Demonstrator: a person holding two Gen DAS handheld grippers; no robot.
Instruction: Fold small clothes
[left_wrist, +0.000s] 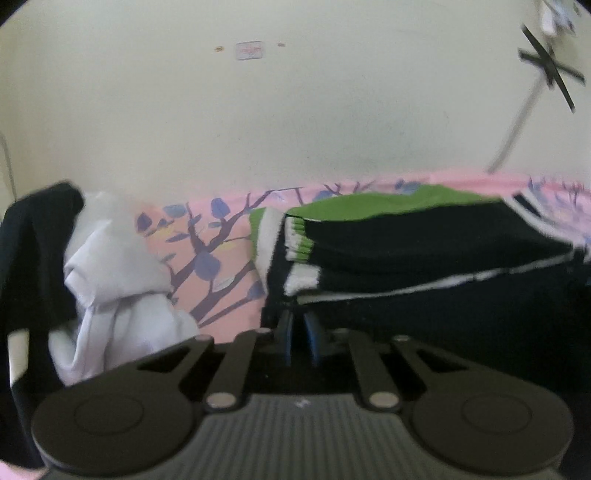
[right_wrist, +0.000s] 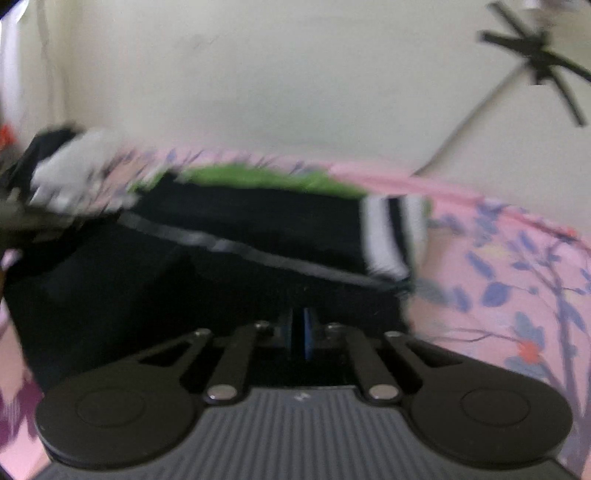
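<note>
Left gripper (left_wrist: 298, 328) and right gripper (right_wrist: 298, 334) both clenched on near edge of black garment (left_wrist: 424, 236), folded over green layer on pink floral bedsheet (left_wrist: 225, 236). White garment (left_wrist: 110, 266) lies crumpled far left.

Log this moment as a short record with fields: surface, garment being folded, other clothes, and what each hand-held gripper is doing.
surface: pink floral sheet
garment: black top with green back, white-striped cuffs, partly folded
other clothes: white garment and dark garment, bunched at left
left hand-held gripper: fingers close together at the black top's near edge, apparently pinching it
right hand-held gripper: same, at the near edge; view blurred
</note>
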